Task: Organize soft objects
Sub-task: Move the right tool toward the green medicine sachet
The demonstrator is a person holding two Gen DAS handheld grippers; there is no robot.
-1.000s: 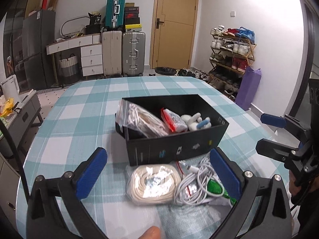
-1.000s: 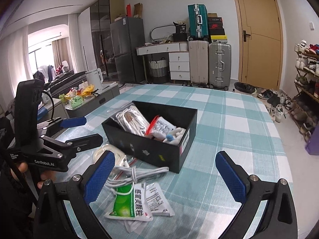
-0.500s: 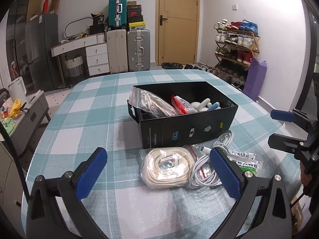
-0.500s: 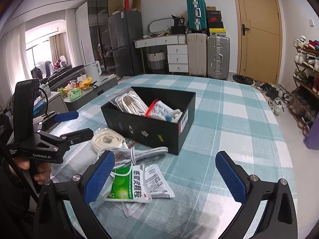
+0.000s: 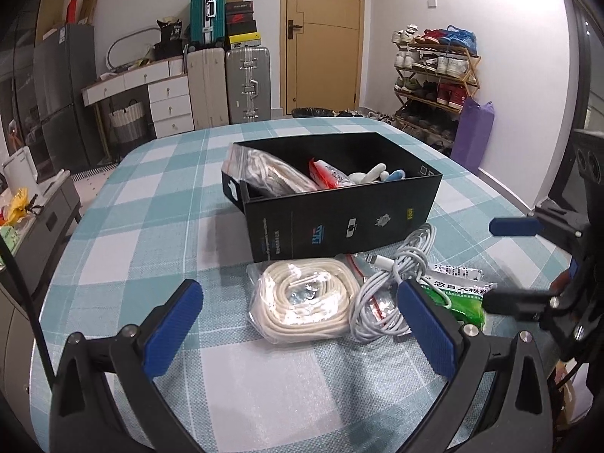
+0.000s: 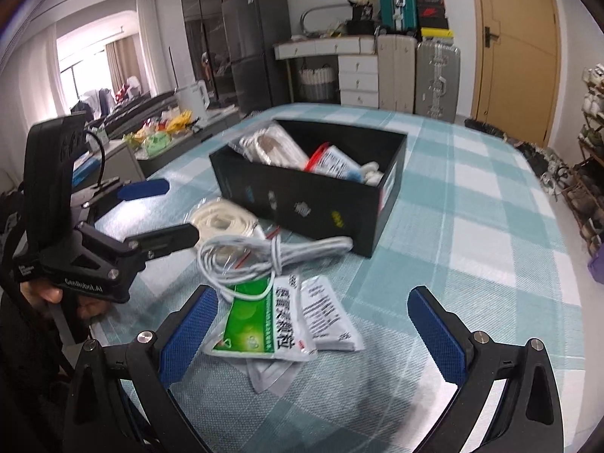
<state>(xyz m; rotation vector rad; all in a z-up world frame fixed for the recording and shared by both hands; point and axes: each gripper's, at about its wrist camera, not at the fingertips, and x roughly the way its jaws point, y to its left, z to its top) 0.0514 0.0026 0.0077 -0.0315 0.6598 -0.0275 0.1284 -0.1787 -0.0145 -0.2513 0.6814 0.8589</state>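
A black box (image 5: 339,222) with bagged things is seen mid-frame. Below it a cream rope (image 5: 304,300), white cable (image 5: 389,287) and green packet (image 5: 458,296) are laid flat.

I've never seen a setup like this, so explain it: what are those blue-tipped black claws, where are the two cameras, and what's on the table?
The claws are hand-held two-finger grippers, one per hand, each carrying a forward-looking fisheye camera. The left gripper and right gripper are both open and hold nothing. On the checked tablecloth stands a black box already holding bagged items. In front of it lie a bagged cream rope coil, a white cable bundle and green-and-white sachets.
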